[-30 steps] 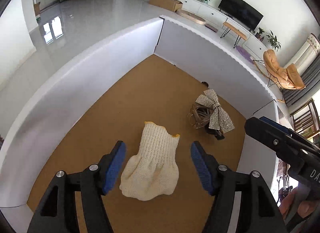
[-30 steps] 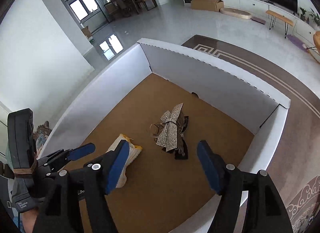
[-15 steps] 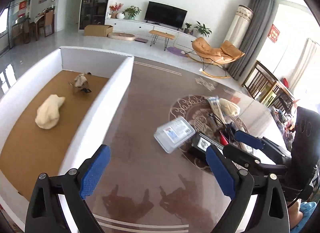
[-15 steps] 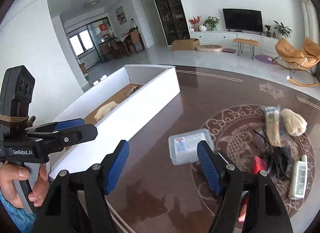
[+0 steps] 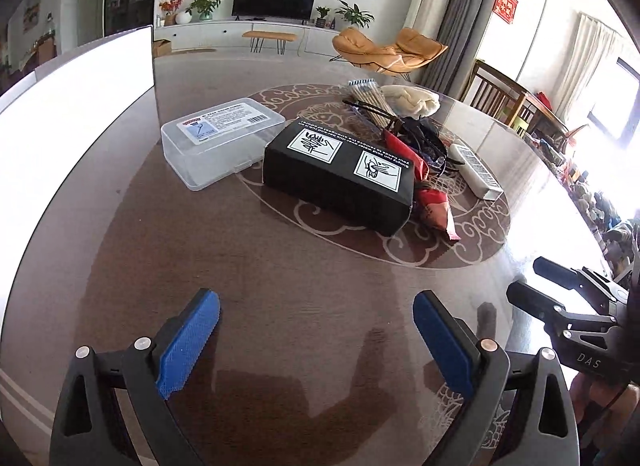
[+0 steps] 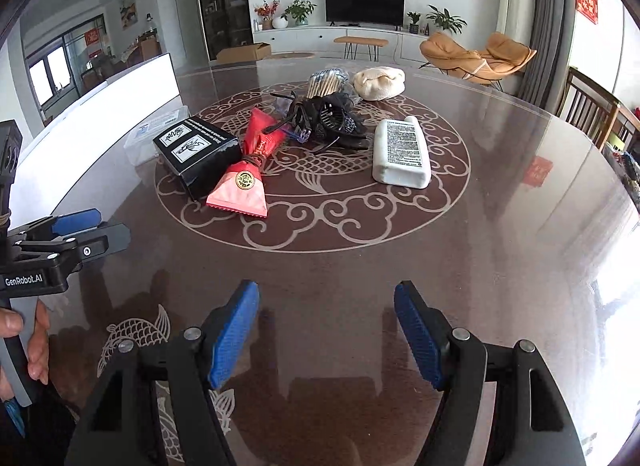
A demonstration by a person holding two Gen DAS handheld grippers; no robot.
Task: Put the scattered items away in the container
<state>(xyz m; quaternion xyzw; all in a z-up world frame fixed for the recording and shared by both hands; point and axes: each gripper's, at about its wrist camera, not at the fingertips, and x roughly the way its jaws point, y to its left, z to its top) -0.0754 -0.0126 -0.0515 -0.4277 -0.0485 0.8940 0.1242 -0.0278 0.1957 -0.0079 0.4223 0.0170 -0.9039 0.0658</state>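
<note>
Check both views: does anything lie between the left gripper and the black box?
Nothing visible does. Only bare table lies between the open, empty left gripper and the black box; the clear plastic box sits off to its left.

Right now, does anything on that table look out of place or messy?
Yes: loose things crowd the table's middle, uncontained. A red packet leans against the black box, and dark tangled pieces lie heaped beside the white bottle. Nothing looks spilled or broken.

I saw a glossy, mirror-smooth table [image 6: 500,201], a clear plastic box [image 5: 218,141], a black cardboard carton [image 5: 340,173] with paper labels, a shiny red foil packet [image 6: 248,181] and ribbed blue rubbery pads [image 5: 188,350].
</note>
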